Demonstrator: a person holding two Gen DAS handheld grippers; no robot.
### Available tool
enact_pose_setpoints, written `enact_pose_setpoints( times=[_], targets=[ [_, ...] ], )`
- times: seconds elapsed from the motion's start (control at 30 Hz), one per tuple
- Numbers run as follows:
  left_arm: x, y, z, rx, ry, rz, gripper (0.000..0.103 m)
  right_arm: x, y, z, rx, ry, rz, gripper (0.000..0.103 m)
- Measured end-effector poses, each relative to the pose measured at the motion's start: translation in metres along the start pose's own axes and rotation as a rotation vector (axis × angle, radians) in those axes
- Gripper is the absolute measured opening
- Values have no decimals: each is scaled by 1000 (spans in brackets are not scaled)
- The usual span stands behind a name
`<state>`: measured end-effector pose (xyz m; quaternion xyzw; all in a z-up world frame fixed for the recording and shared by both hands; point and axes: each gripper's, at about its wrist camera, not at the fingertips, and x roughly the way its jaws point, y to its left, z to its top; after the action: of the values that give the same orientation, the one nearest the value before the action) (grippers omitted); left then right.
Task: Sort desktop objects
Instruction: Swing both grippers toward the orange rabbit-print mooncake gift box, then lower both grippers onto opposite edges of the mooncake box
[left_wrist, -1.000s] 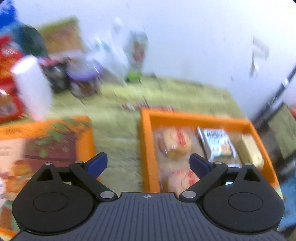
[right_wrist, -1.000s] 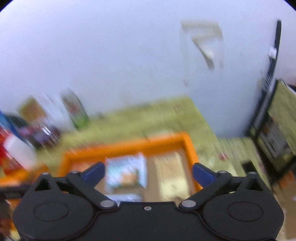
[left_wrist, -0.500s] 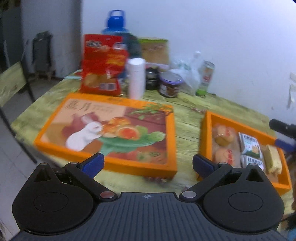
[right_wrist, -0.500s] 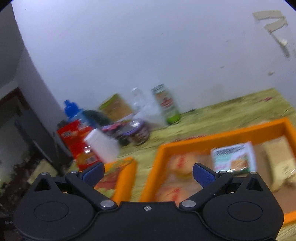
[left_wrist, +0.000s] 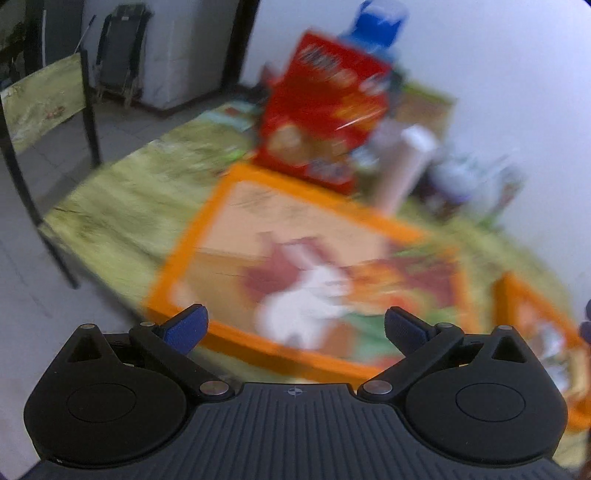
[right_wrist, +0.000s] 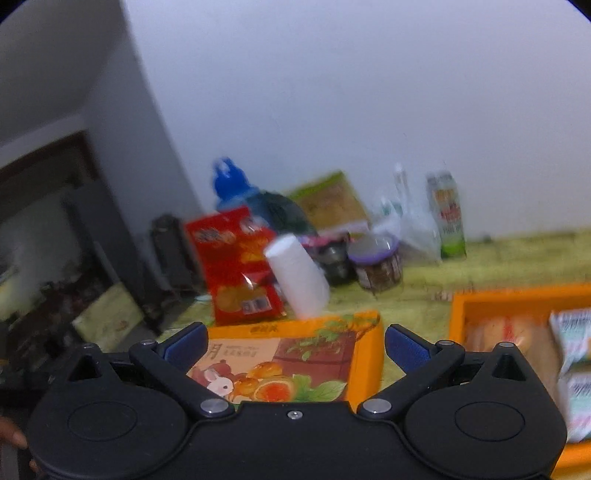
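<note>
Your left hand-held gripper (left_wrist: 293, 325) hangs wide open and empty above the near edge of the illustrated orange box lid (left_wrist: 314, 273), which lies flat on the green surface (left_wrist: 122, 206). Your right hand-held gripper (right_wrist: 293, 345) is just as wide and carries nothing; it looks over the same lid from the other side, with the open orange tray (right_wrist: 517, 299) of wrapped snacks to its right. Behind the lid stand a red snack bag (right_wrist: 236, 266), a white cup (right_wrist: 297, 280), a purple-lidded jar (right_wrist: 376, 264) and a tall green can (right_wrist: 445, 218), crowded close along the wall.

The left view is smeared, so slow down before you commit to anything. Judging by where both grippers point, the lid looks like the next thing to handle, probably to close the tray. If so, take it by its two short edges, one gripper each, with a finger under the rim and one on top, and close both evenly. Lift it level so it clears the cup and the bag just behind, then square it over the tray before lowering.
</note>
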<state>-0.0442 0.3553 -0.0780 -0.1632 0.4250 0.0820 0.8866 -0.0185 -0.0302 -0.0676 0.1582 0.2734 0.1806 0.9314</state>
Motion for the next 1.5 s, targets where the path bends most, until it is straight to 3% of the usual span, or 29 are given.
enact_pose_setpoints(
  times=[0.13, 0.27, 0.5, 0.7, 0.83, 0.97, 1.5],
  targets=[
    [34, 62, 17, 7, 30, -36, 103, 49, 25, -22, 114, 143, -161, 103],
    [62, 94, 33, 55, 107, -58, 103, 85, 40, -32, 104, 233, -350, 102],
    [97, 104, 30, 95, 188, -139, 103, 124, 31, -42, 94, 356, -453, 102],
    [108, 90, 14, 145, 248, -171, 103, 155, 17, -50, 104, 494, -422, 102],
    [110, 88, 4, 140, 251, -140, 103, 163, 13, -56, 146, 555, -342, 102],
    [109, 91, 5, 118, 261, -124, 103, 155, 18, -61, 112, 561, -317, 103],
    [107, 107, 30, 63, 264, -66, 103, 93, 17, -81, 224, 577, -96, 103]
  ],
)
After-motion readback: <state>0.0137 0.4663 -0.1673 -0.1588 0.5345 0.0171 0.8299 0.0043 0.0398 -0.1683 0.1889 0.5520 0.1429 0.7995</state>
